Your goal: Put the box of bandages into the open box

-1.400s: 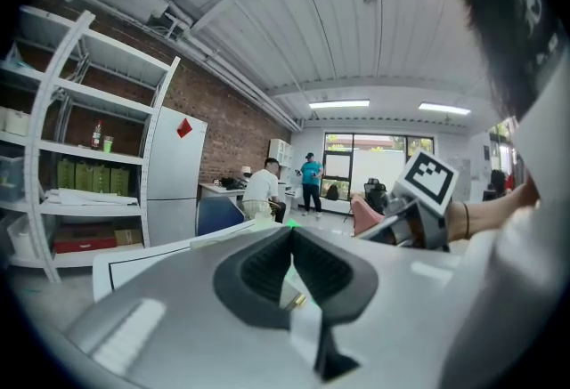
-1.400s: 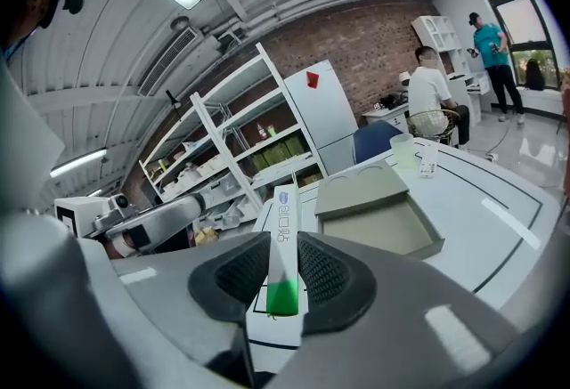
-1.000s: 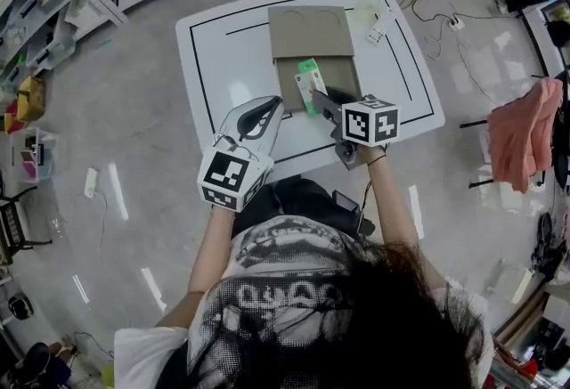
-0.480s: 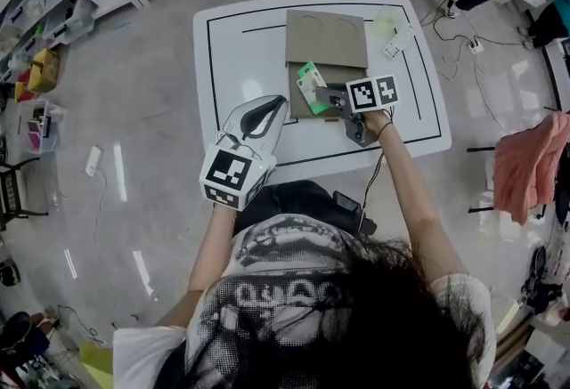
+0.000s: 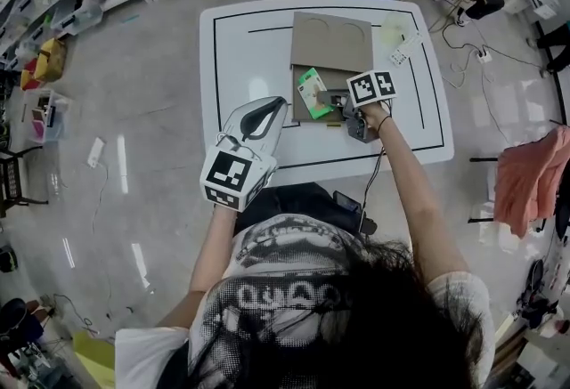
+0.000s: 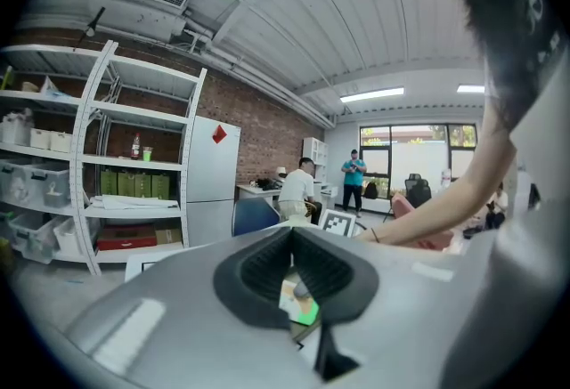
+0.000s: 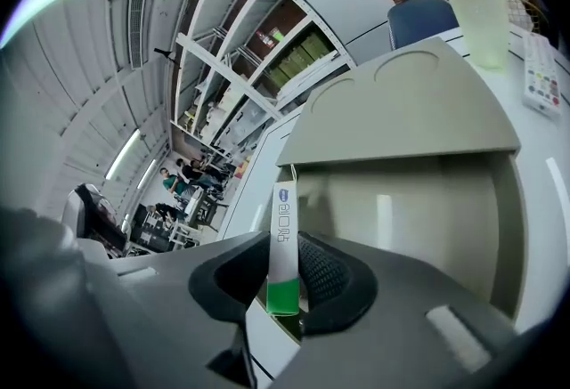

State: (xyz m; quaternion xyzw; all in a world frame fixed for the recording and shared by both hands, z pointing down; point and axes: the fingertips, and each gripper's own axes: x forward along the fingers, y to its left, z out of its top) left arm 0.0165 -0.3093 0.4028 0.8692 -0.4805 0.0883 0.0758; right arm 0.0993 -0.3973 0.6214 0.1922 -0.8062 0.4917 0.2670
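A person seated at a white surface [image 5: 240, 49] holds the right tongs [image 5: 330, 99] out over an open box [image 5: 343, 80] of plain brown card, its lid [image 5: 331, 38] folded back flat away from the sitter. The right tongs [image 7: 283, 282] are closed on the box of bandages [image 7: 283, 240], a slim white pack with a green end, gripped across its narrow sides and standing on edge between the ribbed pads. From the head view the box of bandages [image 5: 312, 91] sits at the near left corner of the open box, overlapping its left wall; whether it touches the bottom cannot be told. The left tongs [image 5: 272, 108] hang near the front edge of the surface, well apart from the cardboard, and the left gripper view shows the tips of the left tongs [image 6: 293, 234] pressed together with nothing between them. A pale plastic cup [image 7: 482, 20] stands beyond the lid, near the far right corner of the surface
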